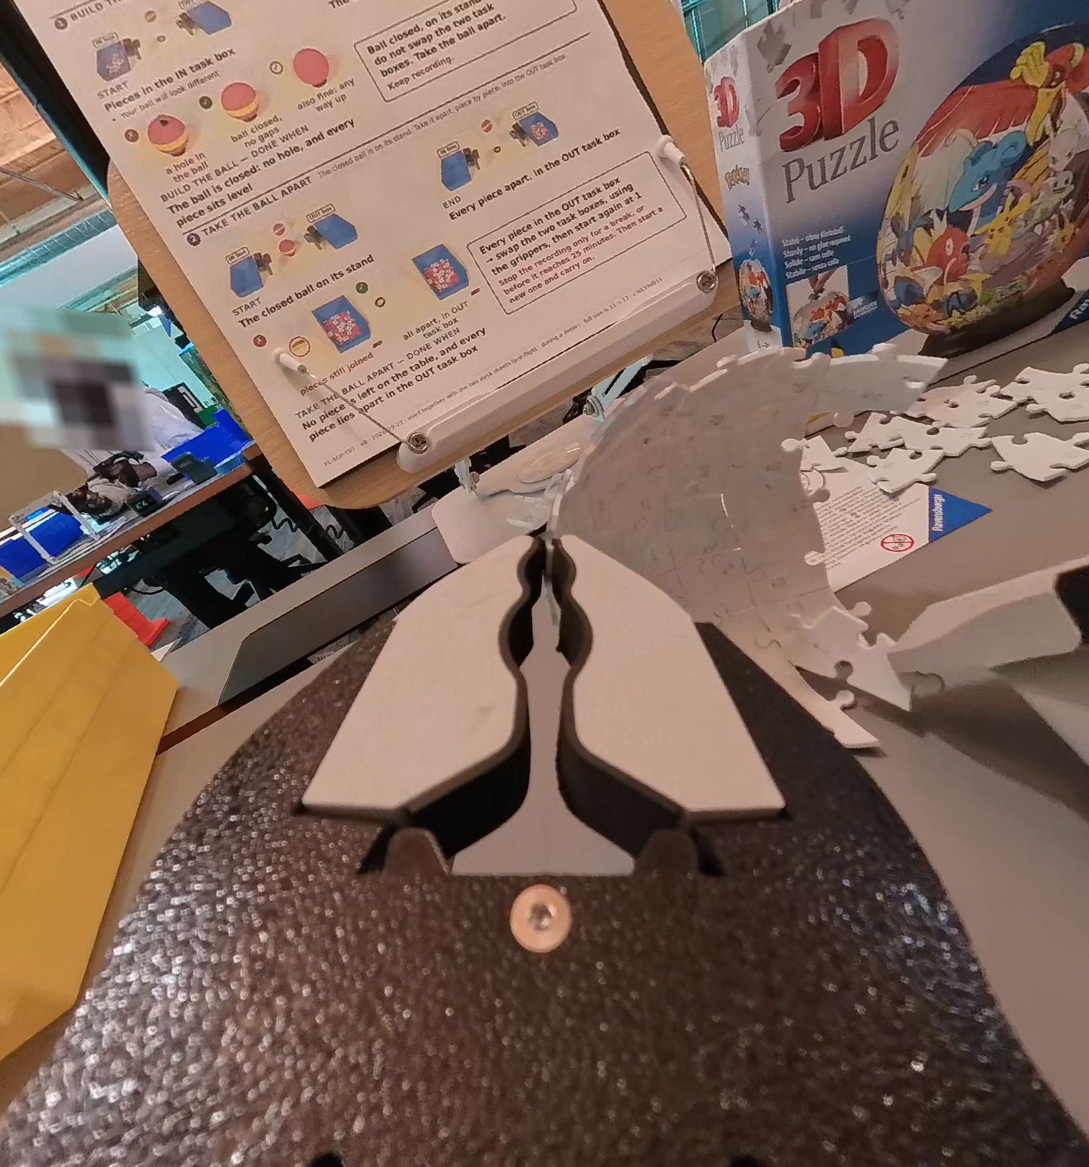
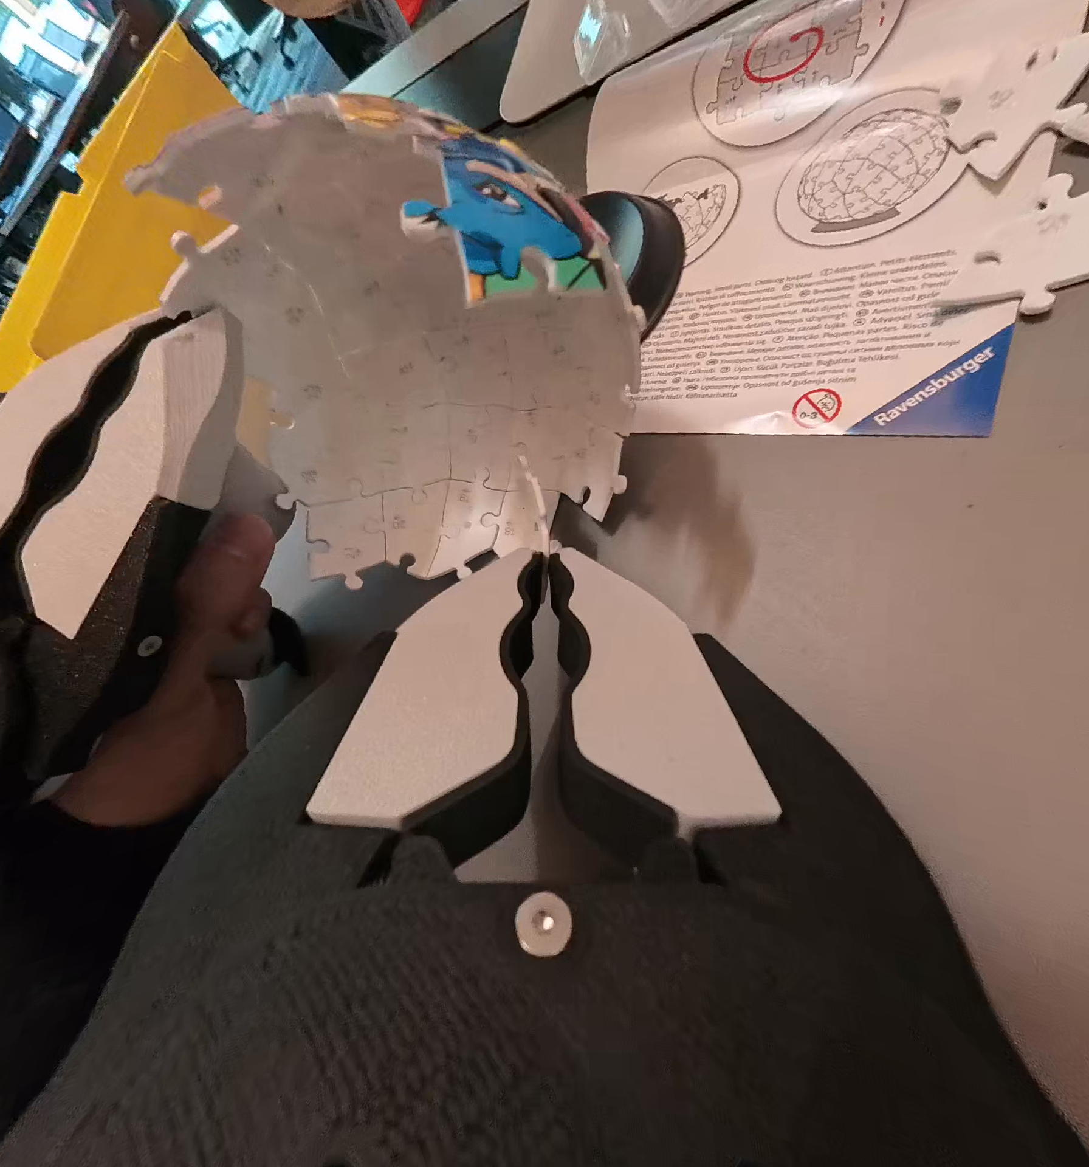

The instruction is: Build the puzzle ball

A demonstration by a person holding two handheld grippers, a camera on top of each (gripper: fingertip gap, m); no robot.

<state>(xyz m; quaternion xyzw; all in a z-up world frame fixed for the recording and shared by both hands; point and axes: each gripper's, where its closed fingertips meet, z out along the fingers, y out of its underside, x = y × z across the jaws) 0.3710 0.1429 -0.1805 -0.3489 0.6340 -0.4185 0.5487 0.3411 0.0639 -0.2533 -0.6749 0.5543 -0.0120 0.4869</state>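
Note:
A partly built puzzle ball shell (image 1: 687, 505), white on its inner side, is held in the air between both grippers. My left gripper (image 1: 548, 556) is shut on the shell's left edge. My right gripper (image 2: 548, 556) is shut on the shell's lower edge (image 2: 434, 391). A coloured printed patch (image 2: 504, 215) shows at the shell's top in the right wrist view. The left gripper (image 2: 207, 316) also shows at the left of the right wrist view, and the right gripper (image 1: 902, 663) at the right of the left wrist view. Several loose white pieces (image 1: 971, 429) lie on the grey table.
The puzzle box (image 1: 908, 177) and an instruction sheet on a board (image 1: 371, 221) stand at the back. A printed leaflet (image 2: 845, 252) lies on the table, with the black ball stand (image 2: 649, 252) on it behind the shell. A yellow box (image 1: 43, 789) is at the left. A hand (image 2: 213, 663) holds the left gripper. My right fingertips sit around 11 cm from my left ones.

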